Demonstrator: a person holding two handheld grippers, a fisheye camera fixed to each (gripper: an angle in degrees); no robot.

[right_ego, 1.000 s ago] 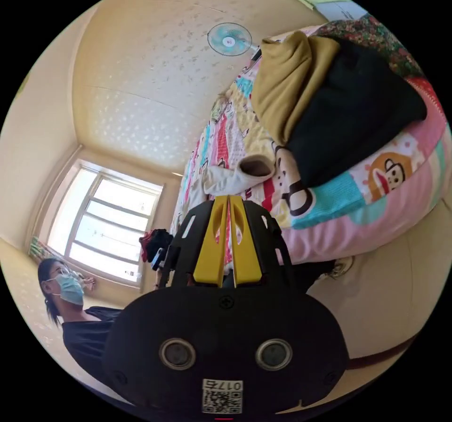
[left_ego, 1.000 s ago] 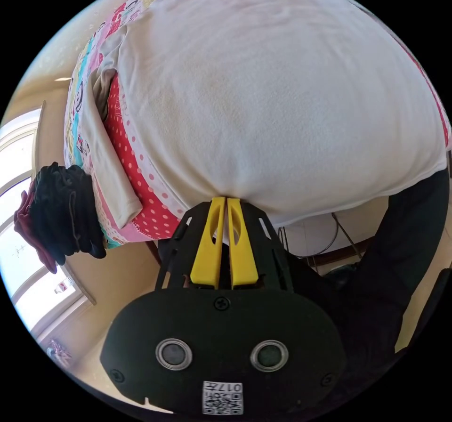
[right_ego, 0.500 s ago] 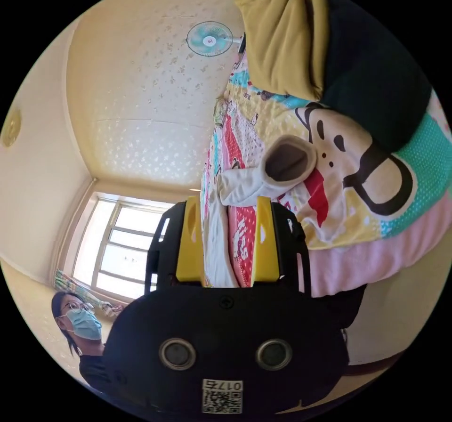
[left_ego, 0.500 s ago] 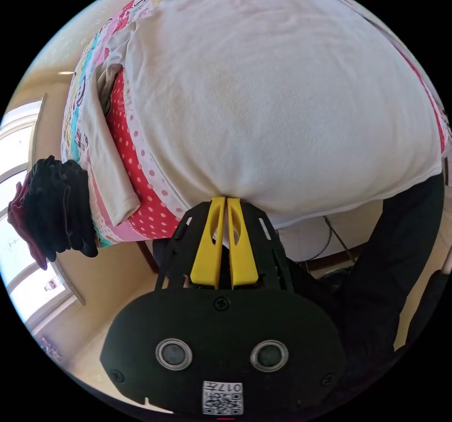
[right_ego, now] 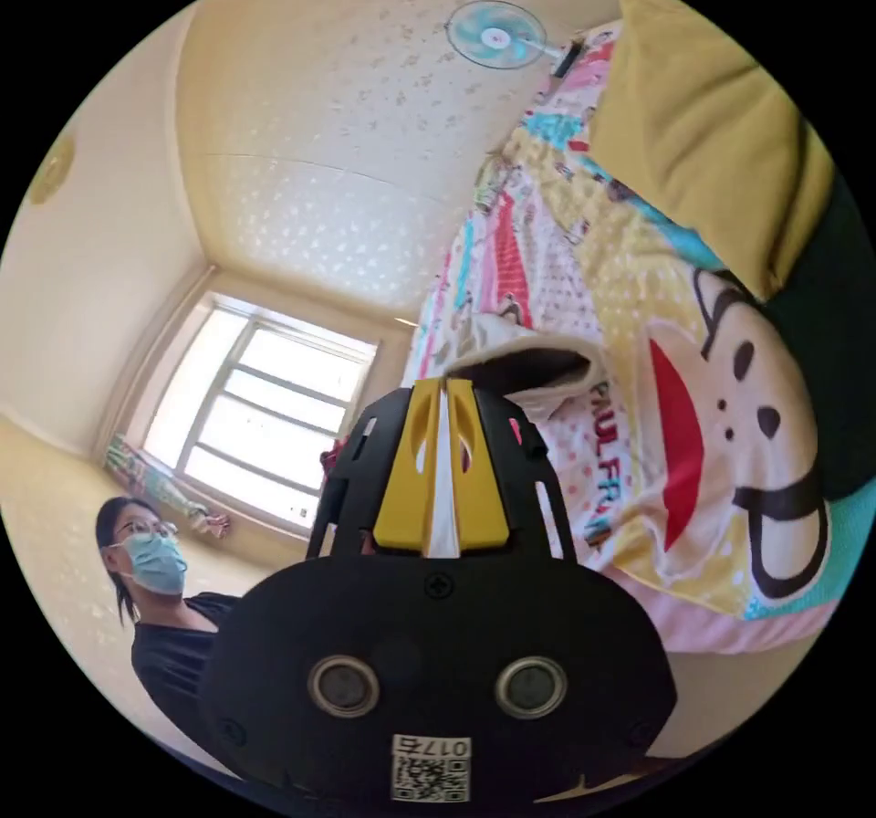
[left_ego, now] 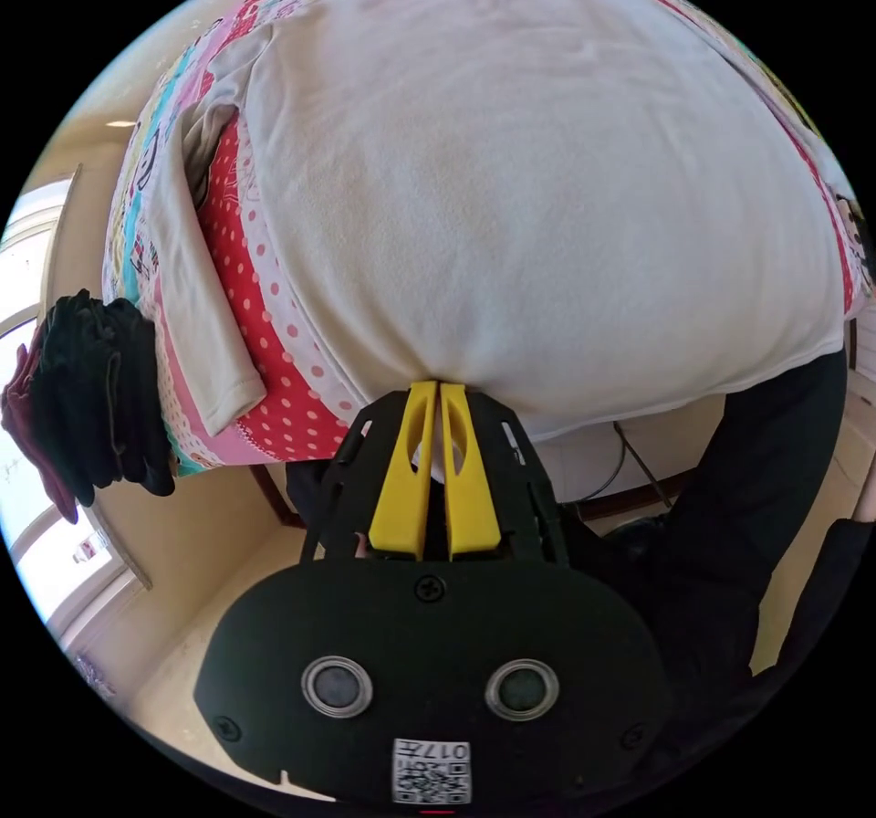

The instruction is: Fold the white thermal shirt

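Pinching the soft white thermal shirt (left_ego: 547, 188) spread on the bright cartoon-print bedcover (right_ego: 639, 325).
Left gripper (left_ego: 436, 389) clamps its near edge, right gripper (right_ego: 443, 384) its sleeve cuff (right_ego: 525, 371); lifting both evenly should keep the fold straight.

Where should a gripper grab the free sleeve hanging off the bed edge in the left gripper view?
Probably at the cuff end of the free sleeve. It lies flat along the bedspread and its hemmed end droops past the bed edge, so a jaw could slip under it from the floor side. The left gripper is shut on the white thermal shirt at its hem, so the other gripper would have to do it.
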